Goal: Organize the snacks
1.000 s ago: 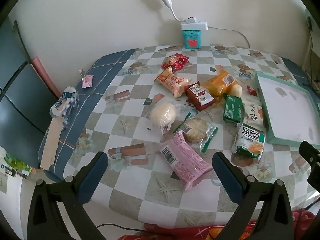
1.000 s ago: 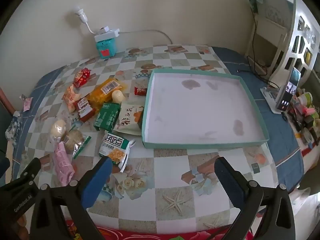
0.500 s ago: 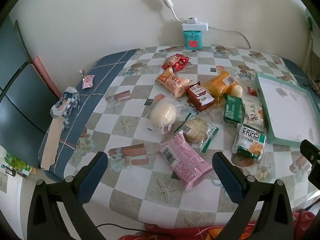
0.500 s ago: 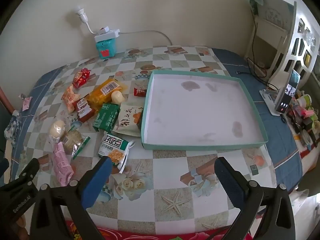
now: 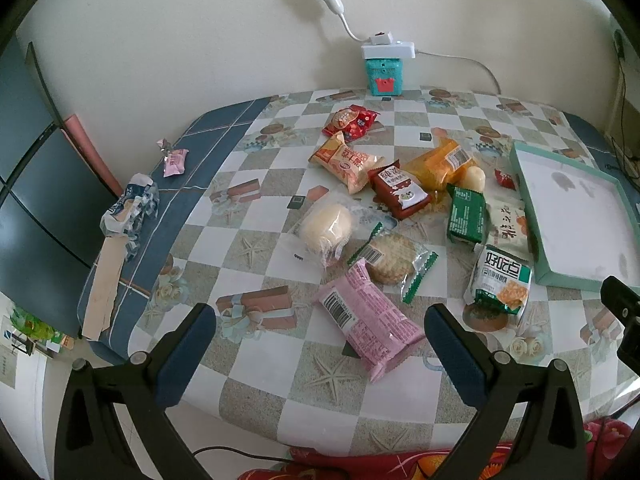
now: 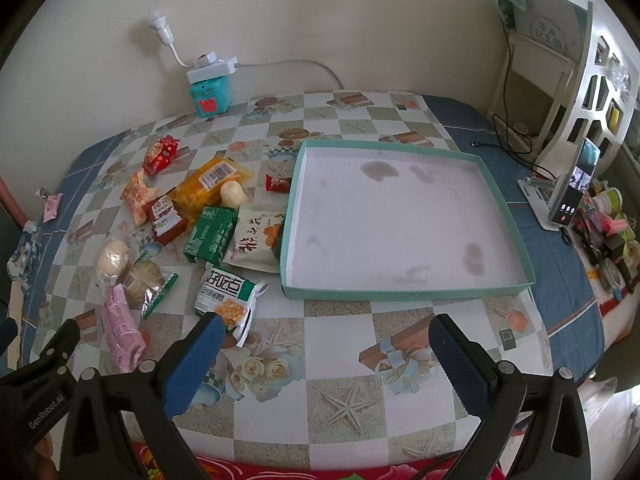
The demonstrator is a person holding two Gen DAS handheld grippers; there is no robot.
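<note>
Several wrapped snacks lie scattered on the checked tablecloth left of a shallow teal tray [image 6: 496, 200] whose white floor holds nothing. A pink packet [image 5: 370, 320] lies nearest my left gripper [image 5: 320, 338], which hangs open above the table's front edge. Behind it are a round cracker pack [image 5: 390, 258], a pale bun [image 5: 326, 228] and a green-and-white packet [image 5: 502, 278]. In the right wrist view that green-and-white packet [image 6: 226, 294] sits just beyond the left fingertip of my right gripper [image 6: 324, 350], which is open and holds nothing. A dark green box [image 6: 210, 234] and an orange pack [image 6: 210, 184] lie farther back.
A teal block with a white power strip [image 6: 212, 86] stands against the back wall. A phone on a stand [image 6: 572, 192], cables and small clutter crowd the right edge beside a white shelf. Crumpled wrappers [image 5: 130, 210] and a small pink sachet [image 5: 176, 160] lie at the left edge.
Both grippers have drifted slightly, so the table shifts a little in each view. Nothing was taken hold of and no snack has moved.
</note>
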